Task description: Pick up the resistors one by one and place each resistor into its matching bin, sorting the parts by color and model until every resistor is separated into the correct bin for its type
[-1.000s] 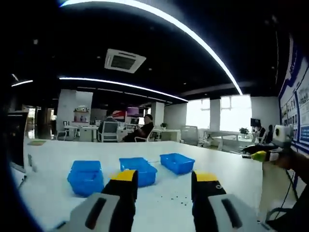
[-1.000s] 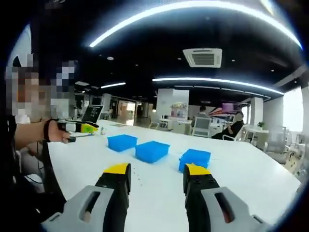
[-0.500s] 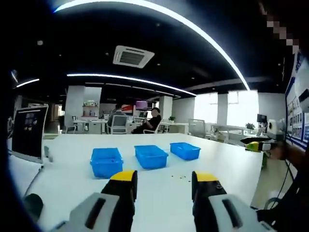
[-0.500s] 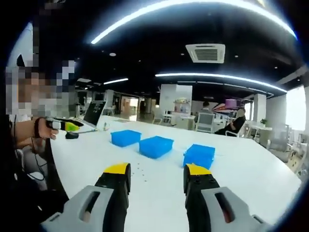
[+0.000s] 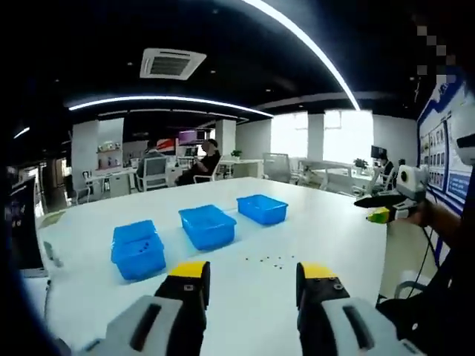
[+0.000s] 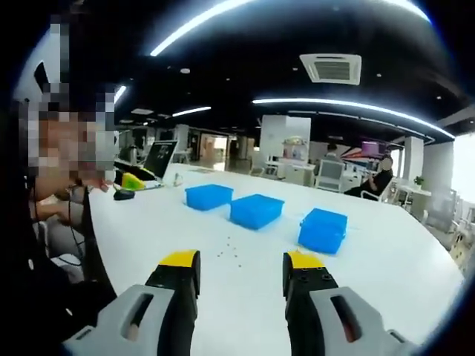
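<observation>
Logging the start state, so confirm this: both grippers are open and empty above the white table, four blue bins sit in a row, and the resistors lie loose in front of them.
The count is wrong: three blue bins sit in the row, as the left gripper view shows. Otherwise correct: left gripper and right gripper are open and empty above the white table, resistors loose in front.

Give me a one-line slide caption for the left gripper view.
Open left gripper above a white table, facing three blue bins and scattered resistors.

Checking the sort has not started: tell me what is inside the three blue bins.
Left gripper view: the middle bin and far bin show bare blue floors where visible. The nearest bin is mostly hidden by its front wall. Tiny resistors lie scattered on the white table.
</observation>
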The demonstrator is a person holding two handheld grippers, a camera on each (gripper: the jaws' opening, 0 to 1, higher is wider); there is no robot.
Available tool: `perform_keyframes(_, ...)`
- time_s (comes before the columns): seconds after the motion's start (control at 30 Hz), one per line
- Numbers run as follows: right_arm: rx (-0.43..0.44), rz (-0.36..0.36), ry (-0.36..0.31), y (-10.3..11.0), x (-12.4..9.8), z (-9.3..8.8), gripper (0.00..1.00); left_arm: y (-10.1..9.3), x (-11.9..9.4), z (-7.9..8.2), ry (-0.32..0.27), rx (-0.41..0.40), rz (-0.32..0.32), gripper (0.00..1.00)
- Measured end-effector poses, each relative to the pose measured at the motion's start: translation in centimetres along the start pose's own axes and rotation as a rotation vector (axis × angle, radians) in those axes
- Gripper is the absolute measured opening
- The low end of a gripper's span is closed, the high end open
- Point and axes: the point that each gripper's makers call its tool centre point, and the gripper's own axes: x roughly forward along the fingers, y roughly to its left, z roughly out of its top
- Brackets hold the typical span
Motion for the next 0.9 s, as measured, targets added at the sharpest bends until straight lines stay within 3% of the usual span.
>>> perform_keyframes(0.17,-0.023,0.036,0.046,0.8,0.3,-1.0,0.46,-0.8,2.6,0.4,0.086,0.013,-0.078,0.49)
perform_keyframes(0.3,-0.025,0.056,0.072,1.1,0.3,-1.8,0.46,-0.3,5.5,0.3,0.175,0.034,-0.118,0.47)
perform_keyframes(0.53,-0.007,0.059,0.09,0.9,0.0,-2.9,0.46,-0.2,10.1,-0.2,0.338,0.143,-0.181,0.46)
perform_keyframes(0.6,0.005,0.052,0.092,0.7,-0.2,-3.2,0.46,-0.5,11.5,-0.6,0.409,0.172,-0.215,0.44)
perform_keyframes(0.9,0.033,0.03,0.1,-0.1,-0.4,-4.5,0.46,-1.7,16.5,-2.8,0.595,0.259,-0.326,0.39)
